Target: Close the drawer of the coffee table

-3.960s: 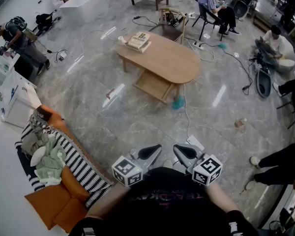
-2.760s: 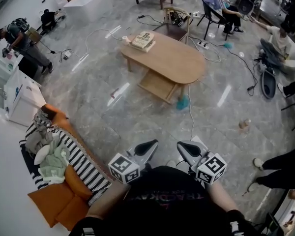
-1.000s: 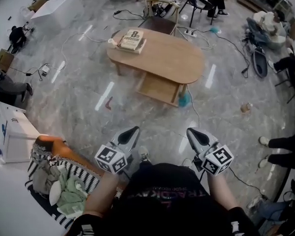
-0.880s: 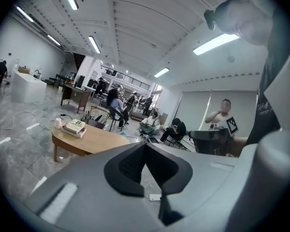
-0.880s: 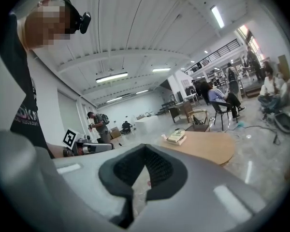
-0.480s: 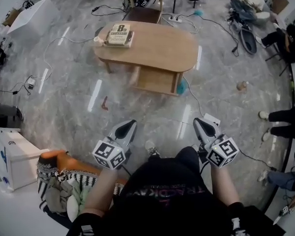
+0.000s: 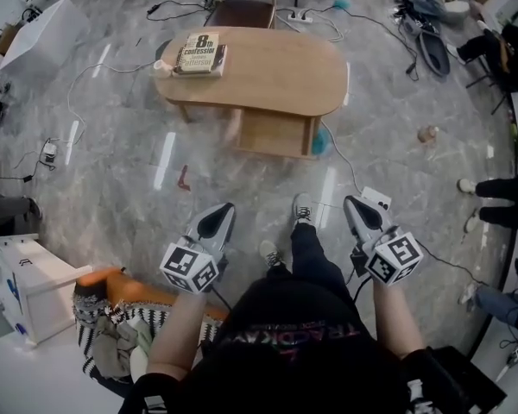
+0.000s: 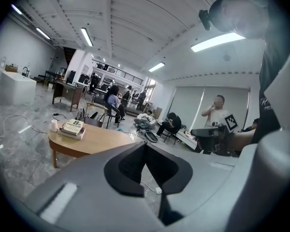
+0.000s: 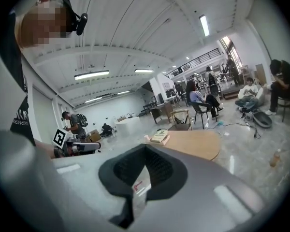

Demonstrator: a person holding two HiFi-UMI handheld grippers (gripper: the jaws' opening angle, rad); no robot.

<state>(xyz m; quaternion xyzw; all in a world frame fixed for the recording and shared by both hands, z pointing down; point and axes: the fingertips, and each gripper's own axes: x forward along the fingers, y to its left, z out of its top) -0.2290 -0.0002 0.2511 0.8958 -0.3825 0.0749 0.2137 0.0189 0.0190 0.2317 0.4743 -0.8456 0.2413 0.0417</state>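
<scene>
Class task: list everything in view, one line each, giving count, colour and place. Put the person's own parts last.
table: one, light wood, top centre
drawer: one, wood, open under the table
books: small stack, pale, table's left end
cup: one, white, beside the books
chair: one, brown, behind the table
teal thing: one, floor by the drawer
bottle: one, pale, floor right of the table
cabinet: one, white, lower left
cushion: one, orange, lower left
bystanders: several, dark clothes, right edge
shoes: two, grey, floor before the person
left gripper: one, grey, jaws shut, empty
right gripper: one, grey, jaws shut, empty
</scene>
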